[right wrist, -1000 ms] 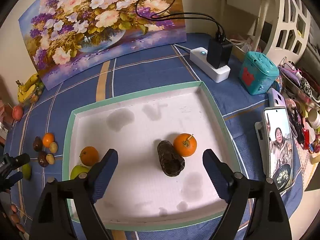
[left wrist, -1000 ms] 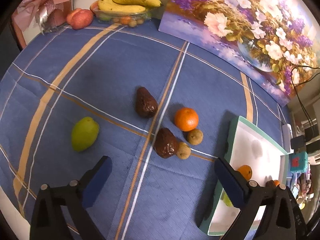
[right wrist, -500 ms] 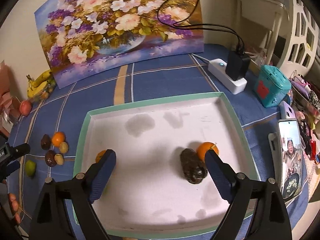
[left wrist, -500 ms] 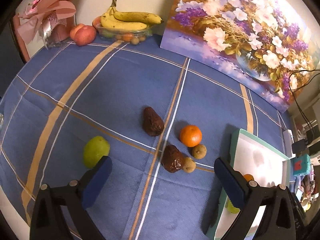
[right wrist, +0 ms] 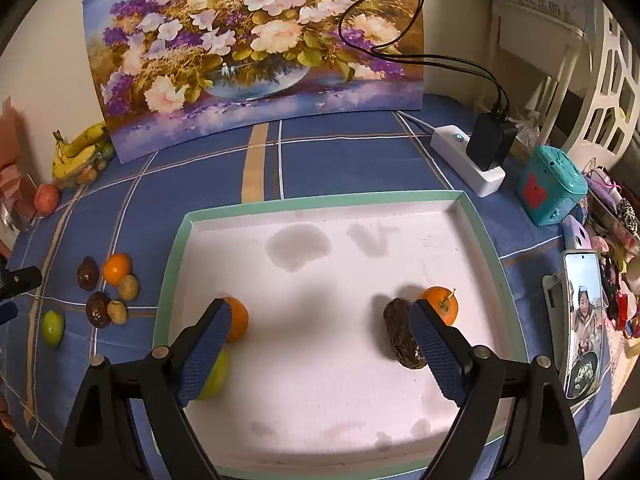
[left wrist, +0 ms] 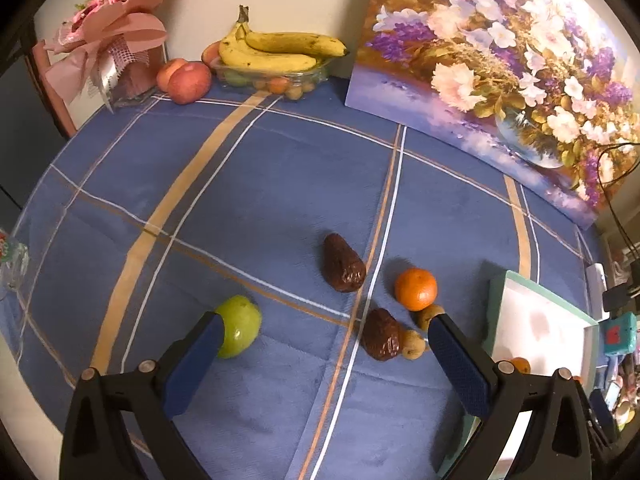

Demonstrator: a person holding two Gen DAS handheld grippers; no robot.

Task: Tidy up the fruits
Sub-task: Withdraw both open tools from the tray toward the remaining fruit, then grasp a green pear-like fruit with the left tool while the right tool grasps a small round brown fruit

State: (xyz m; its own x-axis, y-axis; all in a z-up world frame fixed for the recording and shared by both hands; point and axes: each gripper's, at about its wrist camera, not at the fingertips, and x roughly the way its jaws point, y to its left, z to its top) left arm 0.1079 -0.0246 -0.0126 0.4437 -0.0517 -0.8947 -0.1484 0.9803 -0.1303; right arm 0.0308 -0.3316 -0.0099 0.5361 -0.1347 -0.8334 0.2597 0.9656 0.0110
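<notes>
Both claws gape, holding nothing. Our left gripper [left wrist: 320, 334] has loose fruit ahead; the brown fruit [left wrist: 381, 334] touches a small one [left wrist: 413, 344], so we risk nudging both. The tray [right wrist: 476, 224] lies under our right gripper [right wrist: 320, 322].

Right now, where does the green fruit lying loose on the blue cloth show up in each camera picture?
Left wrist view: the green fruit lies low and left of centre, beside the left finger.
Right wrist view: it sits small at the far left edge.
Shared landmark: the flower painting.
</notes>
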